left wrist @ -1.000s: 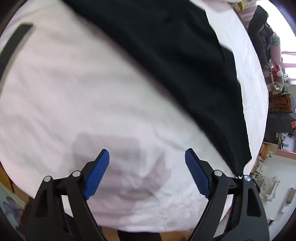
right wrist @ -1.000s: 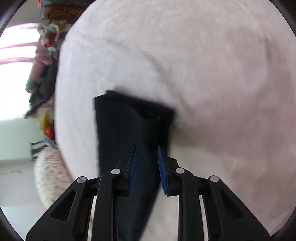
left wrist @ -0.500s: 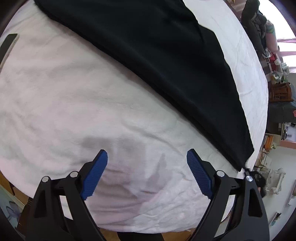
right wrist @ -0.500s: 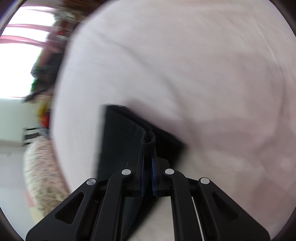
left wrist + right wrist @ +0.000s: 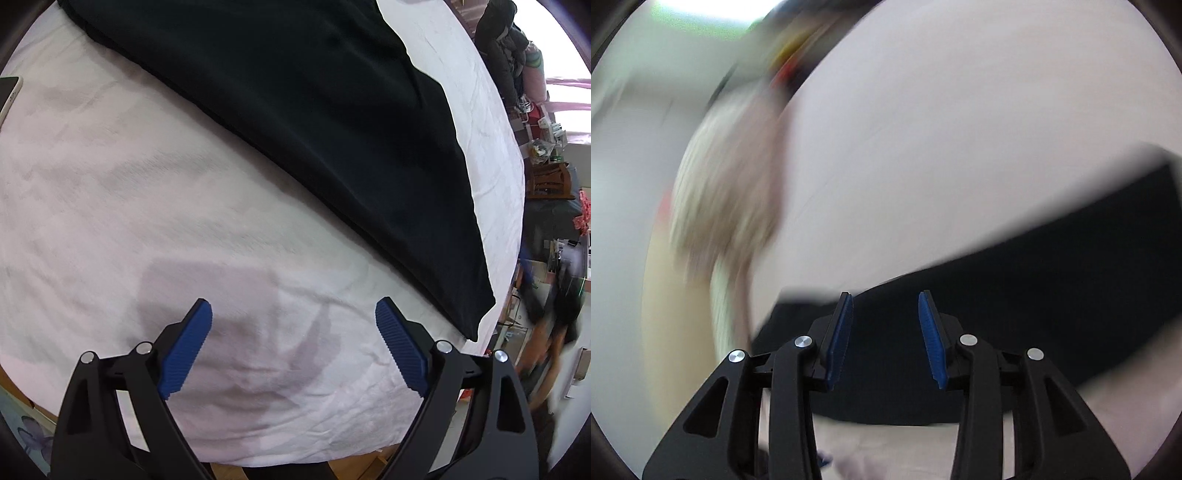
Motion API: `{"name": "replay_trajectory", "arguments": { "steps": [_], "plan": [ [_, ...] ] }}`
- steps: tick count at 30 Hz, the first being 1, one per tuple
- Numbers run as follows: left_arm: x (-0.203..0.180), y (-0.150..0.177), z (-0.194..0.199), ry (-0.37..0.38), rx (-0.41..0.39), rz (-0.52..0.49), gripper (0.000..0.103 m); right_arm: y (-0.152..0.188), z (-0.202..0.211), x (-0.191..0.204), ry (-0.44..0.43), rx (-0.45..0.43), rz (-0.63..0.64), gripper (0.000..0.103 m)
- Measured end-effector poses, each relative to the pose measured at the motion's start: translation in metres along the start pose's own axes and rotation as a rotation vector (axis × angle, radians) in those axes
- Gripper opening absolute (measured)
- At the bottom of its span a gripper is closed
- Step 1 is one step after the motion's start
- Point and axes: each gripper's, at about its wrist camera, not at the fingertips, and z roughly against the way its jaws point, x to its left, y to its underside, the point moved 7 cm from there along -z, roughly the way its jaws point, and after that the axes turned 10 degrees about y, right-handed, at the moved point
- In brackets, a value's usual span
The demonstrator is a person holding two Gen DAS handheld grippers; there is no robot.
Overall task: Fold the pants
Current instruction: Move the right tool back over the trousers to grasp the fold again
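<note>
While the bed (image 5: 192, 206) carries the black pants (image 5: 314, 122) laid flat, a fold looks just set down; the left gripper (image 5: 293, 347) spreads wide over bare sheet, the right gripper (image 5: 885, 339) is opening above the cloth, pinching nothing; next, take a fresh edge

Left claw (image 5: 293, 350) tilted steeply downward with blue pads (image 5: 186, 350) spread wide and opening, nothing between them; right claw (image 5: 885, 336) partway apart and opening, blue pads (image 5: 931, 339) clear of any grip, view blurred.
</note>
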Motion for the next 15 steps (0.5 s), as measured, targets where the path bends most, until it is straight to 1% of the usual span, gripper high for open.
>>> {"name": "replay_trajectory", "arguments": {
  "steps": [2, 3, 4, 6, 7, 8, 9, 10, 12, 13, 14, 15],
  "plan": [
    [0.007, -0.002, 0.004, 0.015, 0.004, -0.006, 0.091, -0.003, -0.058, 0.075, -0.056, 0.115, 0.120, 0.039],
    [0.008, -0.003, 0.005, 0.019, 0.005, -0.011, 0.091, 0.001, -0.079, 0.099, -0.077, 0.165, 0.153, 0.039],
    [0.012, -0.005, 0.008, 0.026, 0.005, -0.021, 0.091, 0.000, -0.112, 0.127, -0.080, 0.232, 0.189, 0.039],
    [0.012, -0.009, 0.015, 0.062, -0.007, -0.056, 0.091, 0.001, -0.152, 0.156, -0.091, 0.330, 0.194, 0.039],
    [0.012, -0.012, 0.019, 0.080, -0.015, -0.072, 0.091, 0.001, -0.179, 0.168, -0.092, 0.393, 0.169, 0.039],
    [0.010, -0.017, 0.024, 0.112, -0.026, -0.088, 0.091, 0.003, -0.193, 0.177, -0.096, 0.429, 0.151, 0.039],
    [0.007, -0.026, 0.031, 0.169, -0.049, -0.089, 0.091, -0.001, -0.209, 0.180, -0.089, 0.459, 0.138, 0.040],
    [0.006, -0.034, 0.036, 0.210, -0.065, -0.083, 0.091, -0.006, -0.225, 0.186, -0.075, 0.486, 0.130, 0.040],
    [0.002, -0.059, 0.046, 0.288, -0.115, -0.077, 0.094, -0.005, -0.245, 0.183, -0.041, 0.523, 0.125, 0.040],
    [0.003, -0.070, 0.049, 0.299, -0.138, -0.075, 0.094, -0.005, -0.253, 0.180, -0.030, 0.543, 0.132, 0.040],
    [0.003, -0.081, 0.051, 0.308, -0.157, -0.070, 0.094, 0.003, -0.257, 0.177, -0.010, 0.570, 0.149, 0.040],
    [0.004, -0.097, 0.053, 0.335, -0.177, -0.057, 0.094, 0.008, -0.262, 0.176, 0.022, 0.589, 0.184, 0.040]
  ]
}}
